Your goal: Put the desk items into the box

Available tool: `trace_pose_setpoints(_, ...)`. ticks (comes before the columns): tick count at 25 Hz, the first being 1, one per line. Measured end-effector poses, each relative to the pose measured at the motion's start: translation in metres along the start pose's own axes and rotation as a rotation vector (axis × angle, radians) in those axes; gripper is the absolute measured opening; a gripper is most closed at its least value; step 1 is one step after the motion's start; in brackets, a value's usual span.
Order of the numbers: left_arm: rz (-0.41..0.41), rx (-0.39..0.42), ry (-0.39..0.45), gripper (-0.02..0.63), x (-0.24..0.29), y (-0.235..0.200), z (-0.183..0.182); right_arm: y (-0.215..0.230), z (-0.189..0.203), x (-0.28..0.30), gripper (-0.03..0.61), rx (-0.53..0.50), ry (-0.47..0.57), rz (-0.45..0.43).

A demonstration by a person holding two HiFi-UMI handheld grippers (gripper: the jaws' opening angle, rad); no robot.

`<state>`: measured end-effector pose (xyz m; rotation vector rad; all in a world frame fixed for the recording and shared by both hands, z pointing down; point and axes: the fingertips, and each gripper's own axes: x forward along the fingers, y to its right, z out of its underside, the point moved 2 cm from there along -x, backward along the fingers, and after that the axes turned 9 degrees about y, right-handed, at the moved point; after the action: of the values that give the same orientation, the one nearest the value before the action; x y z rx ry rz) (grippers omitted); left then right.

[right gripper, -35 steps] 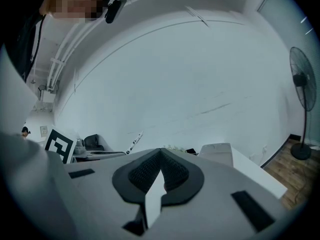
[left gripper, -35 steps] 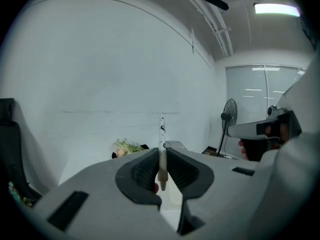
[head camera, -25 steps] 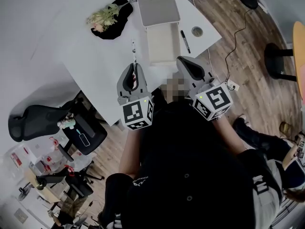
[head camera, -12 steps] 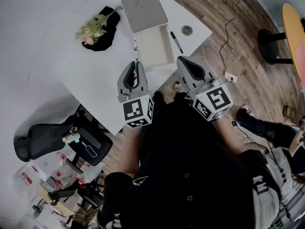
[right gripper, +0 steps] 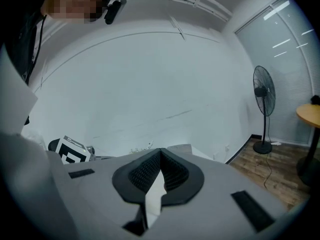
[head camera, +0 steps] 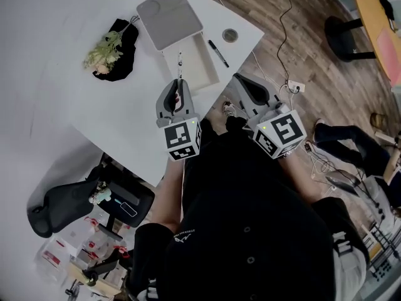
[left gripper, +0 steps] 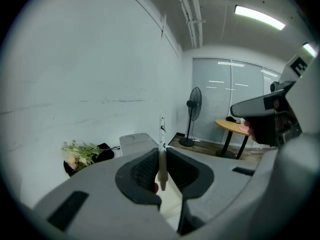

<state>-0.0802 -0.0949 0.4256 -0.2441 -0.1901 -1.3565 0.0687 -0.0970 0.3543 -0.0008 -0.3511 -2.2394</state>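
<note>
My left gripper [head camera: 178, 84] [left gripper: 161, 153] is shut on a thin white pen [head camera: 180, 63] [left gripper: 161, 156] that sticks out past its jaws, toward the open white box [head camera: 202, 69]. The box's grey lid [head camera: 169, 19] [left gripper: 134, 140] lies hinged open behind it. A black marker [head camera: 217, 52] and a small round item [head camera: 230, 35] lie on the white desk [head camera: 75, 99] to the right of the box. My right gripper [head camera: 242, 80] [right gripper: 160, 159] is shut with nothing between its jaws, held off the desk's corner over the floor.
A dried flower sprig on black cloth [head camera: 108, 47] [left gripper: 82, 153] lies left of the lid. Office chairs [head camera: 81, 196] stand below the desk edge. Cables and a power strip [head camera: 293, 86] lie on the wood floor; a fan [left gripper: 194, 111] and an orange round table [left gripper: 235, 129] stand beyond.
The desk and box have slid up and left in the head view. Both grippers keep their places in the frame, the left still holding the white pen.
</note>
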Motion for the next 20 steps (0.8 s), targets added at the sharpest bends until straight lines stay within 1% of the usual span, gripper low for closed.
trace_pose_setpoints(2, 0.023, 0.012, -0.019, 0.055, 0.01, 0.004, 0.006, 0.006, 0.0, -0.001, -0.002, 0.0, -0.003, 0.027)
trace_pose_setpoints(5, 0.053, 0.007, -0.049, 0.055, 0.024, 0.006, 0.015, 0.011, 0.003, -0.002, -0.002, 0.005, -0.01, 0.06)
trace_pose_setpoints(9, 0.083, 0.002, -0.087, 0.055, 0.042, 0.009, 0.03, 0.015, 0.006, -0.002, -0.002, 0.002, -0.019, 0.084)
trace_pose_setpoints(15, 0.101, -0.027, -0.162, 0.055, 0.066, 0.006, 0.056, 0.023, 0.009, 0.003, -0.002, 0.006, -0.032, 0.114)
trace_pose_setpoints(20, 0.123, -0.022, -0.229, 0.055, 0.083, 0.005, 0.082, 0.031, 0.014, 0.006, -0.002, 0.016, -0.048, 0.15)
